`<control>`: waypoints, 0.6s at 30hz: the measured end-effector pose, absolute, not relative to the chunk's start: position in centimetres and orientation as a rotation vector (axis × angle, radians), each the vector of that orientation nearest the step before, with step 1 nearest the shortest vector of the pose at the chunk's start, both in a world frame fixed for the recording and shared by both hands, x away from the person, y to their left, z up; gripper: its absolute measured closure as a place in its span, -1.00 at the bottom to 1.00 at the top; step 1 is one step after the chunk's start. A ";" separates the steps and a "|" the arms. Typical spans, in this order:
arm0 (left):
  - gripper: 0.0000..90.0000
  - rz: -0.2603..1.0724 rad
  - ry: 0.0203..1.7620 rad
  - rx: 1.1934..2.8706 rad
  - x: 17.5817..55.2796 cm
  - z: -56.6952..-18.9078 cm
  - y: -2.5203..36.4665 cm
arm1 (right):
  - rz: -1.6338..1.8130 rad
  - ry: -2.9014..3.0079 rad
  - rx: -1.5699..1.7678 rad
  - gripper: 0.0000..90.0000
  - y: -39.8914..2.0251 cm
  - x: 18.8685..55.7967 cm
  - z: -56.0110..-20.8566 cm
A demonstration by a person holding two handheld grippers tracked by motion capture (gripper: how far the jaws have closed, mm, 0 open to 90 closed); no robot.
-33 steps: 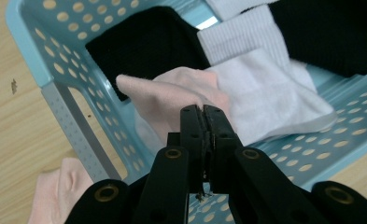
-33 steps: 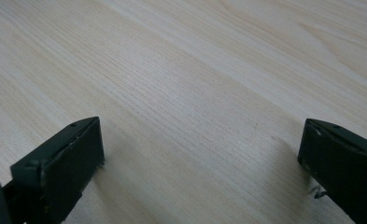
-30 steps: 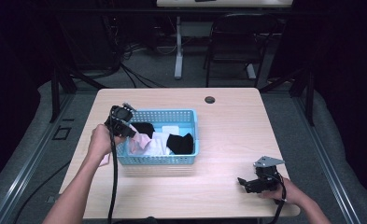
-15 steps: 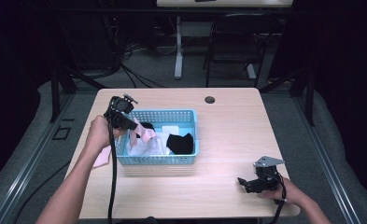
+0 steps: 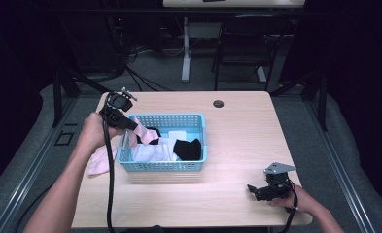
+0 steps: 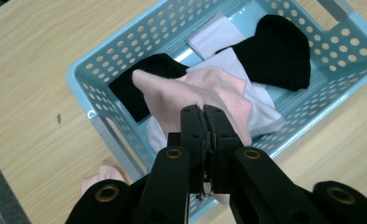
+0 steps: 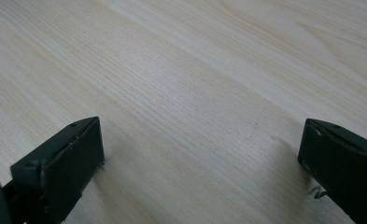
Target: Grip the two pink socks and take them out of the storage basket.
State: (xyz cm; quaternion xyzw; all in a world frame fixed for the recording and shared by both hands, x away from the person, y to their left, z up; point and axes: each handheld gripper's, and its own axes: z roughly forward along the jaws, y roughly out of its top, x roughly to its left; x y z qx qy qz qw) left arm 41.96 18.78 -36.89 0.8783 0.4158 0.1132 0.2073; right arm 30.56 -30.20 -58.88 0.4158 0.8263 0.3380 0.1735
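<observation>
Left gripper (image 6: 203, 113): jaws pinching a pink sock (image 6: 190, 95) above the blue basket's (image 6: 95, 119) left end;
Right gripper (image 7: 200, 154): jaws wide apart, near the desk's (image 7: 186, 70) front right corner

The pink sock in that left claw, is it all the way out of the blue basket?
Lifted, not clear of it. The left claw is clamped on the pink sock, which hangs above the basket, over the socks inside.

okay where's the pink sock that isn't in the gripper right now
In the high view, the loose pink fabric sock lies flat on the wooden table, just outside the blue perforated plastic basket's left end, under the person's left hand.
</observation>
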 end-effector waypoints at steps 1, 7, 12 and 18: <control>0.94 0.316 1.159 2.449 41.9 -36.6 18.9 | 0.960 2.343 1.179 -1.00 -30.2 30.6 -58.9; 0.94 0.339 1.172 2.438 41.2 -35.0 20.1 | 0.962 2.338 1.178 -1.00 -30.2 30.5 -58.9; 0.94 0.374 1.180 2.425 40.4 -33.8 21.2 | 0.961 2.338 1.180 -1.00 -30.2 30.5 -58.9; 0.93 0.407 1.219 2.389 39.7 -32.7 23.4 | 0.960 2.342 1.179 -1.00 -30.2 30.5 -58.9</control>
